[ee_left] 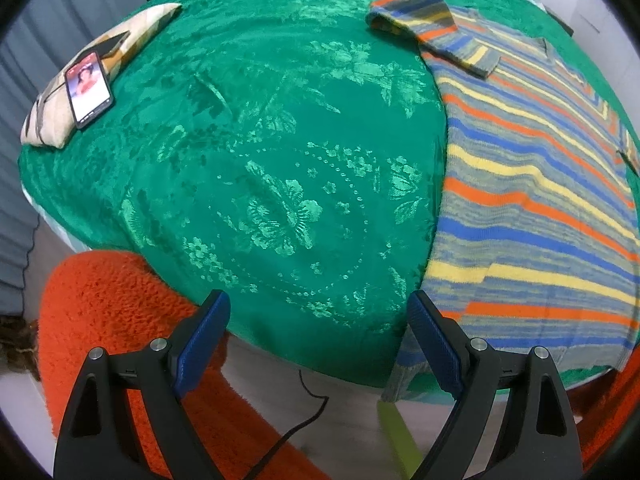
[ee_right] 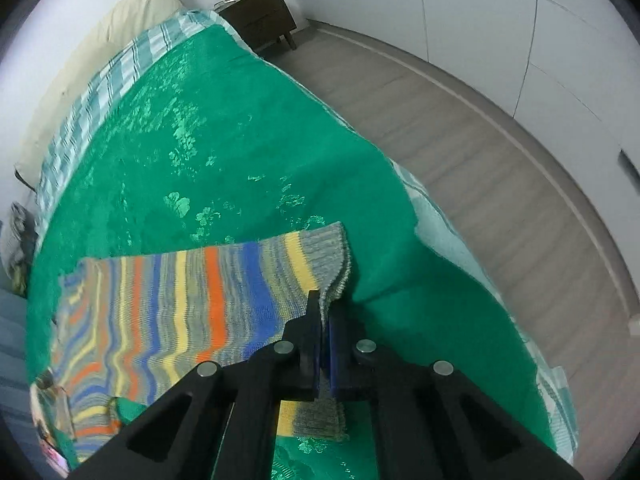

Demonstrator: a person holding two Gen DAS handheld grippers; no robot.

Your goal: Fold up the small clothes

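A small knitted sweater with orange, blue, yellow and grey stripes lies spread on the green bedspread, at the right of the left wrist view. One sleeve is folded in over its top. My left gripper is open and empty, above the near edge of the bed, just left of the sweater's hem. In the right wrist view my right gripper is shut on the grey ribbed edge of the sweater and holds it lifted a little off the bedspread.
A phone with a lit screen lies on a patterned pillow at the far left of the bed. An orange fuzzy rug and a black cable lie on the floor below. A dark nightstand stands beyond the bed by white wardrobes.
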